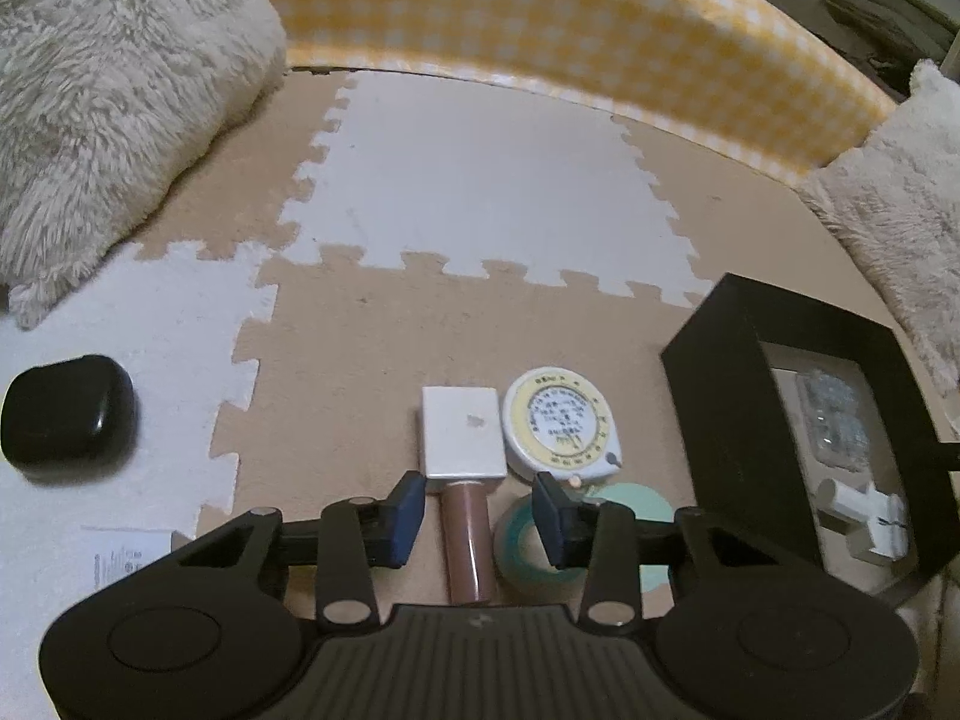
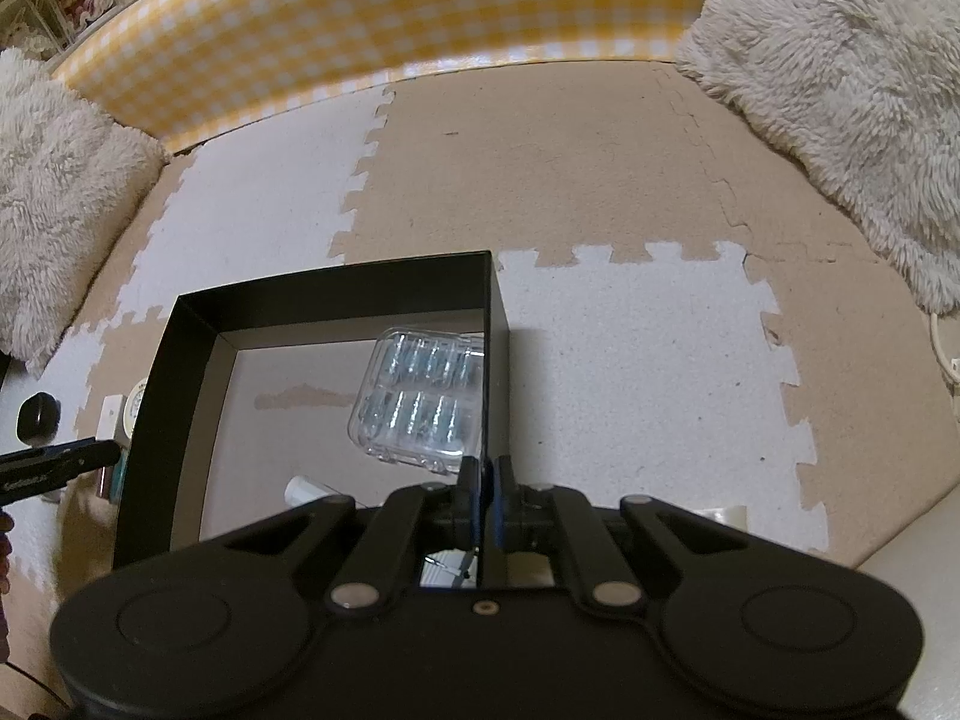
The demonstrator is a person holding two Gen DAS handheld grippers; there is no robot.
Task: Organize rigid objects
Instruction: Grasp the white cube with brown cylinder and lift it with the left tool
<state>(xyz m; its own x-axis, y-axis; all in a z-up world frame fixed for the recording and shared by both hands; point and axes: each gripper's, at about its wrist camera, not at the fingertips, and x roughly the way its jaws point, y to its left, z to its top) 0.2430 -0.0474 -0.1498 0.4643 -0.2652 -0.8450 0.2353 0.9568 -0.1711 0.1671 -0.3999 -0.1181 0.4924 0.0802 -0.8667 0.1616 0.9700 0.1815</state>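
We are straddling the rigid brown tube mid-barrel with part-open left tongs; right tongs are clamping the box wall.

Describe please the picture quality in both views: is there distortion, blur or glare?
Left wrist view: strong fisheye bending, the checked wall curves; dim warm light; the tape measure print is too soft to read. Right wrist view: same bending, dark corners; small highlights glint on the clear plastic case in the black box.
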